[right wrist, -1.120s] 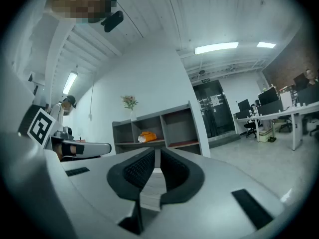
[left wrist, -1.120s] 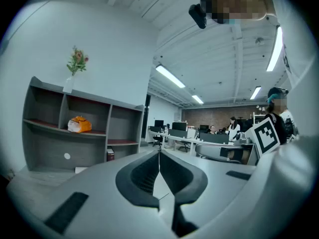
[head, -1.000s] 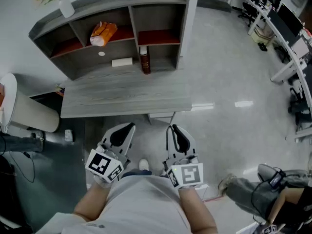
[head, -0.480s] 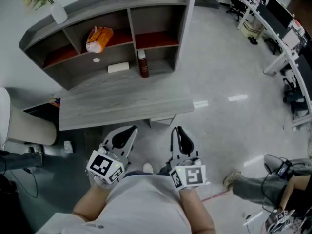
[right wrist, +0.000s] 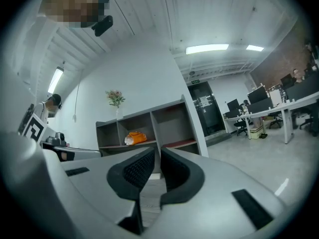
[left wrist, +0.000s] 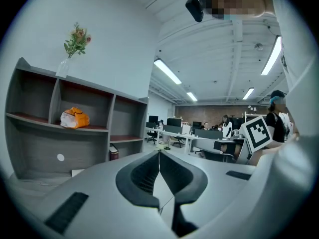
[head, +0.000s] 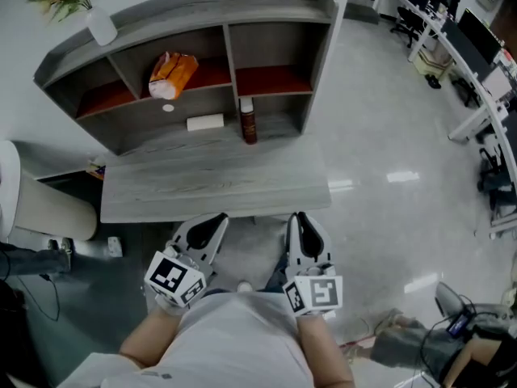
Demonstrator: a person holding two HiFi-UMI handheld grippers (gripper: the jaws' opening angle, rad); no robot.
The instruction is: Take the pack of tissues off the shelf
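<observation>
The pack of tissues [head: 172, 75] is orange and white and lies in the upper middle compartment of the grey shelf [head: 229, 48]. It also shows as the orange pack [left wrist: 75, 118] in the left gripper view and, far off, as the pack [right wrist: 135, 138] in the right gripper view. My left gripper [head: 212, 221] is held low in front of my body at the desk's near edge, shut and empty, its jaws [left wrist: 159, 153] pressed together. Beside it my right gripper [head: 300, 219] is also shut with nothing in it, seen again as the gripper [right wrist: 159, 152] in its own view.
On the grey desk [head: 218, 180] under the shelf stand a white box [head: 205, 122] and a brown bottle [head: 249, 122]. A vase of flowers [head: 90, 16] tops the shelf. A white chair [head: 44, 196] is at left, office desks [head: 472, 47] at right, a seated person's legs [head: 432, 342] at lower right.
The desk's near edge has come closer to both grippers, now level with their tips. Both grippers stay shut and low. The person at lower right has slid toward the frame's edge.
</observation>
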